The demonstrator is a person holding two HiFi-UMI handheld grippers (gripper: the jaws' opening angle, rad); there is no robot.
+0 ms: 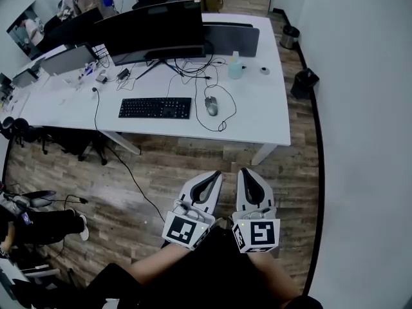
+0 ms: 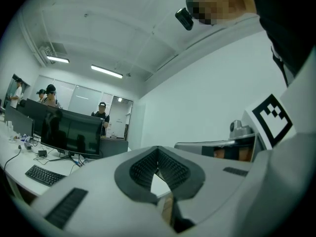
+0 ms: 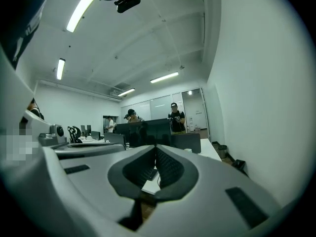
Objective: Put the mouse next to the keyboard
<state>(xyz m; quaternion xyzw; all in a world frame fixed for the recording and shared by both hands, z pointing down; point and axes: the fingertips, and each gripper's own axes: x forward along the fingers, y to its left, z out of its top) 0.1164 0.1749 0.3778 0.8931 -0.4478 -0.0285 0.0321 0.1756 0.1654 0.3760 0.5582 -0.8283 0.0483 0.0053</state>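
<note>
A grey wired mouse (image 1: 211, 107) lies on the white desk (image 1: 257, 118), a short gap to the right of the black keyboard (image 1: 154, 107). Its cable loops across the desk in front of it. Both grippers hang over the wooden floor, well short of the desk's front edge. My left gripper (image 1: 212, 176) is shut with nothing between its pads, and so is my right gripper (image 1: 247, 174). In the left gripper view the ribbed pads (image 2: 148, 164) meet at the tip, and the keyboard (image 2: 44, 175) shows far off at lower left. In the right gripper view the pads (image 3: 167, 165) are also pressed together.
A wide dark monitor (image 1: 154, 31) stands behind the keyboard, with a clear bottle (image 1: 235, 66) to its right. Two black bins (image 1: 304, 82) stand by the white wall on the right. Office chairs (image 1: 26, 131) stand at the left. People stand beyond the desk (image 3: 177, 118).
</note>
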